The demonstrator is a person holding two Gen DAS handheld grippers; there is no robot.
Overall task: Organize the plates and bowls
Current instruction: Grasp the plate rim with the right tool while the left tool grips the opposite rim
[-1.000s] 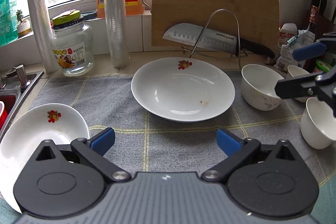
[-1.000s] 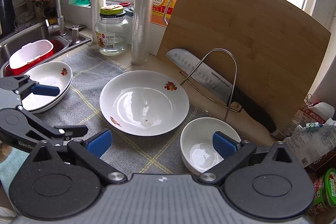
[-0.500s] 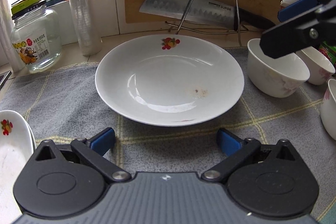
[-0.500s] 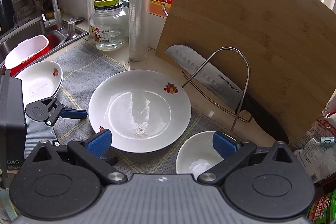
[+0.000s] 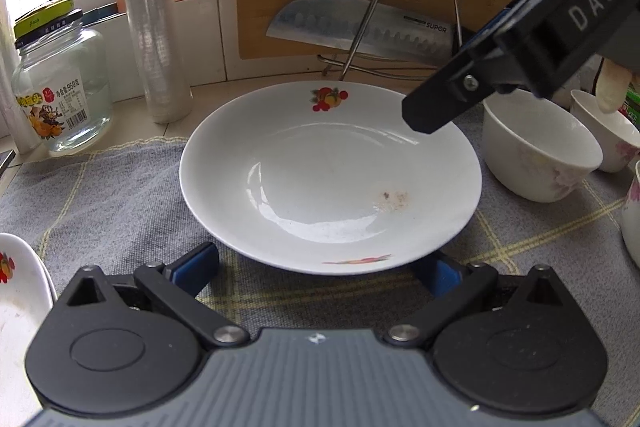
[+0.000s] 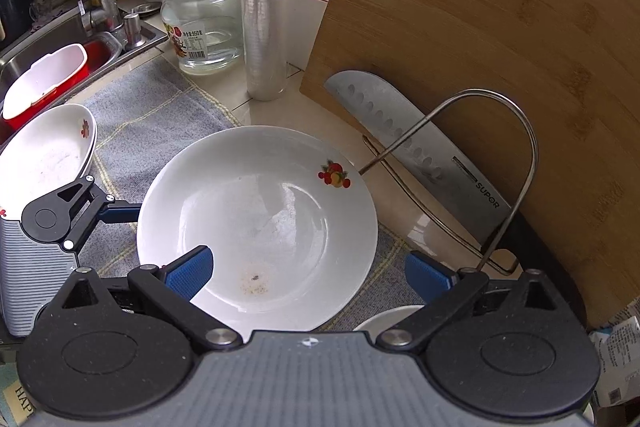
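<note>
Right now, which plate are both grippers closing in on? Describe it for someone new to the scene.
In front of the leaning bamboo cutting board, on the grey checked cloth, lies the large white plate. Unlike the small plate beside the sink, it has a brown stain.

My white plate (image 5: 328, 179) carries a red-and-orange fruit print; my grey cloth (image 5: 120, 195) has yellow check lines; my tool (image 5: 316, 271) pads are blue.

White fruit-print plate (image 5: 328, 175) flat on grey cloth — white bowls (image 5: 536, 151) just right.
</note>
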